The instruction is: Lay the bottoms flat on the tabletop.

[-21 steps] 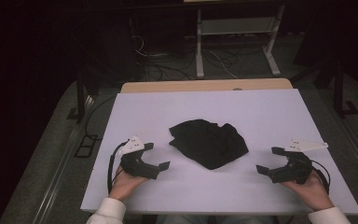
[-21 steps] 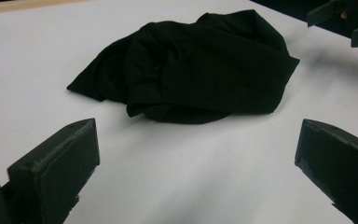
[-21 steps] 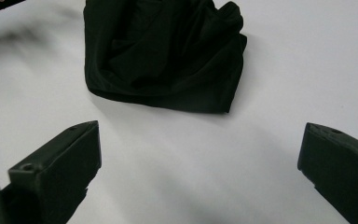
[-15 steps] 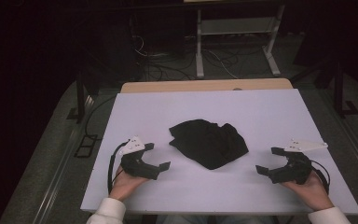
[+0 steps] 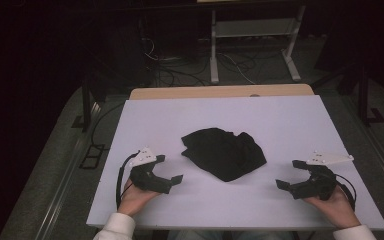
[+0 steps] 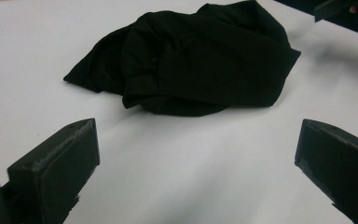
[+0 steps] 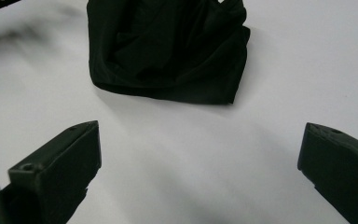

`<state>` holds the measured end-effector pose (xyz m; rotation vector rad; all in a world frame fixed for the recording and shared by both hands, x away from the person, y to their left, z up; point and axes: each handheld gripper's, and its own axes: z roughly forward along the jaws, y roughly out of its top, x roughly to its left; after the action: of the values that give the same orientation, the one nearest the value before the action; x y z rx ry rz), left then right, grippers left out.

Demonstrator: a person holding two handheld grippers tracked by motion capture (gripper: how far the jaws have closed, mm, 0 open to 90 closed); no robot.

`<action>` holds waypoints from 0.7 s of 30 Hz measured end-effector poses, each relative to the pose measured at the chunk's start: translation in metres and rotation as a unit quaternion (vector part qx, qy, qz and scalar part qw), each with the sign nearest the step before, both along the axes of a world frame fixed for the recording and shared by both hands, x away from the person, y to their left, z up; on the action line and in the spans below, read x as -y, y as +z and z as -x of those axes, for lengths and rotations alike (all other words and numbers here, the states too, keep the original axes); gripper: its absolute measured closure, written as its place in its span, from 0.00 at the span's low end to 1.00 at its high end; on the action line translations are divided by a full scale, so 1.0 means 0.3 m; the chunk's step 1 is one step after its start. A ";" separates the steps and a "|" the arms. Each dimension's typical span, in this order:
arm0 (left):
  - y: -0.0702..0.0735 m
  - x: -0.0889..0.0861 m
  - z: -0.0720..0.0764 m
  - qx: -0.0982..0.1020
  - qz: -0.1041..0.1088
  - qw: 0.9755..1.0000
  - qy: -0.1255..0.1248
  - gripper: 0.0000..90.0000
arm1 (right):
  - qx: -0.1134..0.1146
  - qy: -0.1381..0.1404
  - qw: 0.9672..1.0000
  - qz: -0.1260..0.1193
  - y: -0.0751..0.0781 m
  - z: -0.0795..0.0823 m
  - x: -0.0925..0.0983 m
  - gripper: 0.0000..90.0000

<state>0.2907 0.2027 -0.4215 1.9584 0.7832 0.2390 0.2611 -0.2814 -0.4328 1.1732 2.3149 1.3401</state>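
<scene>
White table (image 5: 280, 125): crumpled black cloth (image 5: 224, 152) lies between left gripper (image 5: 171, 171) and right gripper (image 5: 289, 174), fingers spread, untouched.

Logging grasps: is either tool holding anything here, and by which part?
Nothing is held. Left tool and right tool are open, apart from the crumpled black cloth.

The person is holding the left gripper (image 5: 170, 169) at the lower left of the high view and the right gripper (image 5: 290, 175) at the lower right. Both are pointing inward, jaws standing wide apart. White sleeves (image 5: 115, 229) are showing at the bottom edge.
</scene>
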 end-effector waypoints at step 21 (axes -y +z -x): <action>0.072 -0.022 -0.010 0.008 -0.016 1.000 0.000 0.01 | 0.011 -0.003 1.000 0.000 0.074 -0.016 0.017 0.00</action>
<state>0.2936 0.2094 -0.3999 1.9852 0.7731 0.2671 0.2659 -0.2866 -0.4107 1.1589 2.2949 1.3432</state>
